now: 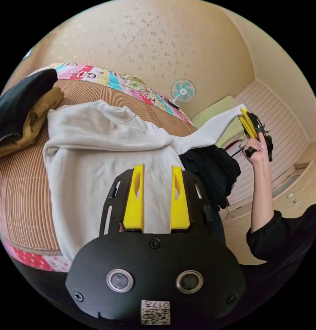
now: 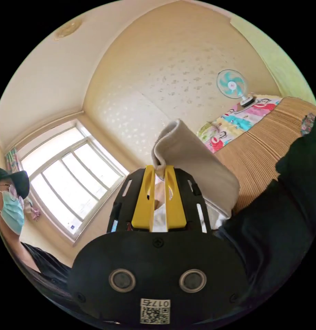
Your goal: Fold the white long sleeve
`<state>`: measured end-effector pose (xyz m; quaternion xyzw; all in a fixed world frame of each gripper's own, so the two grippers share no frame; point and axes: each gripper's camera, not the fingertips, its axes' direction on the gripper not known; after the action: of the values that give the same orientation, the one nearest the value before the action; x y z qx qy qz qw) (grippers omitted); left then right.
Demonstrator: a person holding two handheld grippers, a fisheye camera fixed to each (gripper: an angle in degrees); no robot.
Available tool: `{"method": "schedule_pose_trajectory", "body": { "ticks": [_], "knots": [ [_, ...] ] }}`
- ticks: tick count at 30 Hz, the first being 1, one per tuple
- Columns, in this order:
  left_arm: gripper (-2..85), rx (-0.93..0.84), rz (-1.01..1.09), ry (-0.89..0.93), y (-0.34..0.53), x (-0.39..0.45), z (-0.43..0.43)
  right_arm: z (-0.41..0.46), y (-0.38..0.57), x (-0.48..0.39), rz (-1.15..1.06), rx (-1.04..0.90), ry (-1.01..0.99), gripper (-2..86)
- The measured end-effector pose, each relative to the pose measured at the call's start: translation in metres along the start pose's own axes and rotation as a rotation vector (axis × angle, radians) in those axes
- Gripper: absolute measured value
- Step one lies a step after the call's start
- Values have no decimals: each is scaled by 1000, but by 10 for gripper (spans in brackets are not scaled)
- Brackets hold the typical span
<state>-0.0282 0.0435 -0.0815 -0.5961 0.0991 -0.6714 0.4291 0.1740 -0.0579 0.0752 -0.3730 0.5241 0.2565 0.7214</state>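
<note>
Spanning the surface beneath and ahead of the left hand-held gripper (image 1: 157,168), the bed (image 1: 23,178) carries a ribbed brown mat, with a patterned sheet along its far edge. Directly ahead of the left hand-held gripper, the white long sleeve (image 1: 106,151) lies spread on that mat, collar away from the jaws; the jaws stand apart over the fabric and grip nothing. A stack of dark and tan folded garments (image 1: 23,110) sits on the mat to the left of this gripper. One sleeve extends up to the right, where the right hand-held gripper (image 1: 248,123) holds its end aloft. In the right gripper view, the right hand-held gripper (image 2: 160,169) has its jaws closed on the cuff (image 2: 185,154). A small fan (image 2: 232,85) stands beyond.
</note>
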Motion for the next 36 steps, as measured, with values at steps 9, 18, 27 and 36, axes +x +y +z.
{"method": "schedule_pose_trajectory", "body": {
  "ticks": [9,18,27,36],
  "knots": [
    [115,40,-226,-182,65,-46,-101,282,132,-61,80,-716,-283,83],
    [44,-268,19,-401,-5,5,24,120,170,-43,-134,-700,616,58],
    [18,-279,56,-557,-145,-9,117,250,130,-30,-282,-731,948,27],
    [75,-40,-30,-443,-136,-20,-6,182,65,-55,-145,-638,689,46]
  ]
}}
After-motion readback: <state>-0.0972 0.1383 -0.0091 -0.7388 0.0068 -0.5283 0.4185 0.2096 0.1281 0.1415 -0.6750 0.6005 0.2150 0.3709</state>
